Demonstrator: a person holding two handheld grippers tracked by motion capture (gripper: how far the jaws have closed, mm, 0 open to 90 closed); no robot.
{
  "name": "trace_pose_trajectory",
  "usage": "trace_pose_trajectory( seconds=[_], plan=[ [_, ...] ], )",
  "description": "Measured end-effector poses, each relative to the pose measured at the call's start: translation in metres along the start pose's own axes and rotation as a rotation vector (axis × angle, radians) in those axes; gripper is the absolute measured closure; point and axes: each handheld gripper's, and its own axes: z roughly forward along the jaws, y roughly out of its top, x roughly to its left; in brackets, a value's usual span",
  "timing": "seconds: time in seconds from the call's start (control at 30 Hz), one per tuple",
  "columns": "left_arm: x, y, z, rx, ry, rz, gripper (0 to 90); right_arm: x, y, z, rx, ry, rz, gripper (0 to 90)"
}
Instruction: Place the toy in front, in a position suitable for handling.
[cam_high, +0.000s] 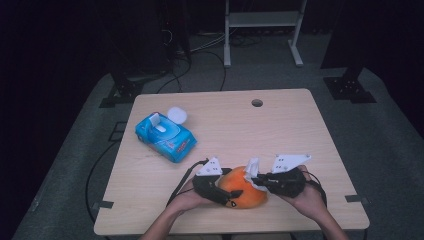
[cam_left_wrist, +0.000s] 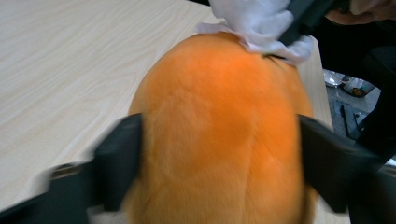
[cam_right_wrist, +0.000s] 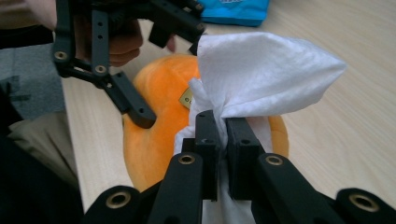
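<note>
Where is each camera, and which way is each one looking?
High view: above the person's side, looking forward and down on the table; both hands enter from below.
Left gripper view: rides the left gripper, looking along its jaws either side of the orange plush toy.
Right gripper view: rides the right gripper, which pinches a white wipe.
Shared: toy and wipe.

Right tongs (cam_right_wrist: 223, 140) — white wipe (cam_right_wrist: 261, 74) clamped
</note>
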Motion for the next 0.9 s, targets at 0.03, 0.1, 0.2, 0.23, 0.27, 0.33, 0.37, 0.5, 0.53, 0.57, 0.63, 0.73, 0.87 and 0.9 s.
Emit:
trace_pose_trajectory(
  seconds=[0.03,0.1,0.2,0.23,0.27,0.33,0.37,0.5,0.53,0.57,0.63,0.73,0.87,0.9],
  plan=[
    [-0.002,0.0,-0.002,-0.02,0.013,0.026,34.0,-0.001,0.0,-0.001,-0.006,-0.012,0.002,83.8],
    [-0.004,0.003,-0.005,-0.061,0.037,0.069,43.6,-0.002,0.002,-0.005,-0.036,-0.032,0.007,83.9],
    [-0.009,0.009,-0.008,-0.104,0.106,0.165,46.6,0.001,0.007,-0.013,-0.096,-0.078,-0.008,83.9],
    [-0.009,0.011,-0.009,-0.114,0.114,0.178,46.5,0.003,0.009,-0.015,-0.111,-0.093,-0.009,83.9],
    [-0.009,0.011,-0.01,-0.118,0.122,0.183,46.4,0.003,0.01,-0.015,-0.123,-0.104,-0.013,83.9],
    [-0.006,0.009,-0.01,-0.101,0.121,0.181,44.8,0.002,0.011,-0.013,-0.122,-0.102,-0.005,83.8],
    [-0.004,0.007,-0.01,-0.085,0.114,0.166,43.2,0.0,0.009,-0.011,-0.11,-0.097,-0.004,83.8],
    [0.004,0.003,-0.011,-0.072,0.058,0.059,25.7,-0.005,-0.002,0.001,-0.051,-0.056,0.026,83.8],
    [0.005,0.004,-0.012,-0.072,0.052,0.038,21.5,-0.004,-0.002,0.0,-0.046,-0.05,0.026,83.8],
    [0.005,0.005,-0.013,-0.071,0.055,0.02,18.4,-0.004,-0.002,-0.001,-0.038,-0.046,0.021,83.8],
    [0.005,0.006,-0.013,-0.055,0.053,0.016,17.8,-0.005,-0.003,-0.002,-0.022,-0.031,0.025,83.8],
    [0.001,0.004,-0.014,-0.055,0.054,0.09,33.0,-0.005,-0.001,-0.004,-0.025,-0.01,0.045,83.7],
    [-0.006,0.005,-0.01,-0.054,0.046,0.143,37.4,0.01,0.011,-0.003,-0.078,0.006,-0.005,83.7],
    [-0.007,0.006,-0.01,-0.05,0.05,0.15,37.4,0.014,0.015,-0.001,-0.076,-0.005,-0.03,83.7]
  ],
)
